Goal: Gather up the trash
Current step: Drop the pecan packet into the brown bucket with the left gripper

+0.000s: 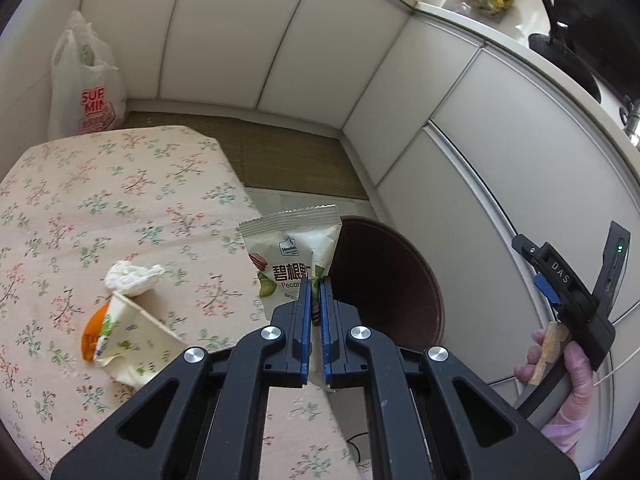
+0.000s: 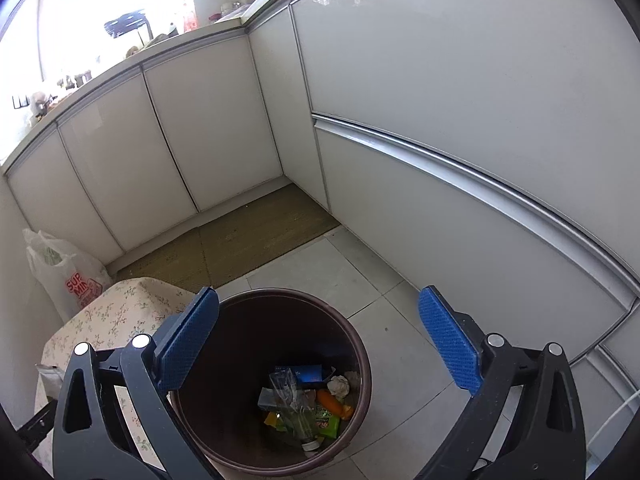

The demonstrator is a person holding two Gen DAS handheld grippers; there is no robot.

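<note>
Pinching a white pecan snack packet (image 1: 294,258) between pressed-together jaws, the left gripper (image 1: 316,300) holds it above the table (image 1: 120,200) edge, beside the brown trash bin (image 1: 394,280). The right gripper (image 2: 320,340) hangs over that bin, jaws spread wide with nothing between them.

The left wrist view looks forward and down along its fingers across the floral tablecloth (image 1: 100,208), with the brown trash bin (image 1: 384,280) near at 3 o'clock. The right wrist view looks steeply down into that bin (image 2: 272,360), close. Both share the bin, tablecloth (image 2: 120,312), white shopping bag (image 1: 86,84) (image 2: 60,272) and cabinet doors (image 1: 224,32) (image 2: 168,136).
</note>
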